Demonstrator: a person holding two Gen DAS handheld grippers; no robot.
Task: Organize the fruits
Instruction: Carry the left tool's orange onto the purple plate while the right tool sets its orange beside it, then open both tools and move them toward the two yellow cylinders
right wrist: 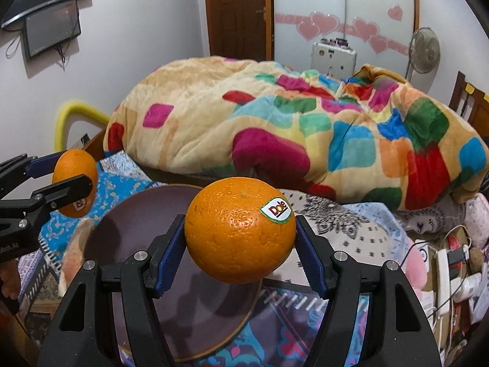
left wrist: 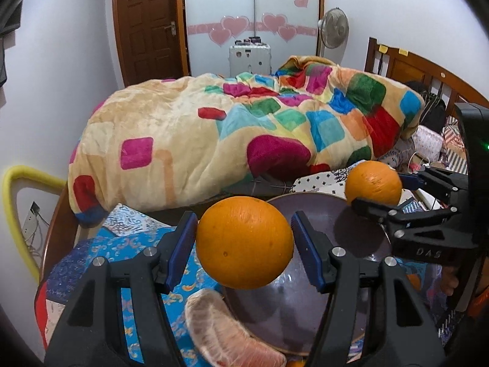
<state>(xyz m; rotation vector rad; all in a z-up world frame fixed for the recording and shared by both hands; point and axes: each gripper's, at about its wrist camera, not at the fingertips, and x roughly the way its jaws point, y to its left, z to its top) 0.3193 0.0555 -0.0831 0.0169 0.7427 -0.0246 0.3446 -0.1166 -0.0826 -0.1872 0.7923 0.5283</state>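
Each gripper (left wrist: 244, 241) (right wrist: 240, 235) clamps 1 orange (left wrist: 244, 244) (right wrist: 240, 229) — above plate (left wrist: 324, 211).

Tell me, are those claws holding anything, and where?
Yes. The left claw and right claw each pinch an orange by its opposite sides.

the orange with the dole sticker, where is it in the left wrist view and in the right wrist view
Left wrist view: the stickered orange sits at the right, above the plate's far rim, clamped by the right gripper; its sticker faces away.
Right wrist view: the orange fills the centre, sticker at upper right, between the fingers.
Shared landmark: the dark round plate under both oranges.
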